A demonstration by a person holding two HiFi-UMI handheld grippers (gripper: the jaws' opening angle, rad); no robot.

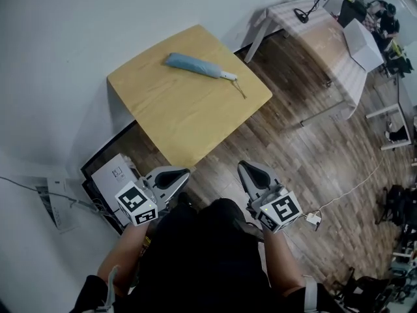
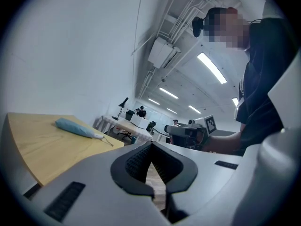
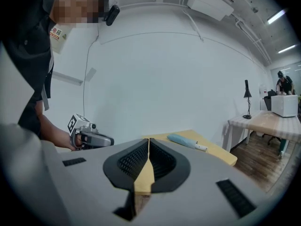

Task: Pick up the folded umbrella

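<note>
Light-wood square table (image 1: 189,119) is occupied by the folded pale-blue fabric umbrella (image 1: 195,64), untouched and well apart from the closed, empty left gripper (image 1: 184,173) and right gripper (image 1: 243,166); the pickup is judged not yet begun.

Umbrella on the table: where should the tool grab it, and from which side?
Probably round the umbrella at the middle of its blue folded part, coming down from above with the jaws across its narrow width. It lies flat on the wooden table, long and slim, so the middle should balance; the white handle end looks thinner.
</note>
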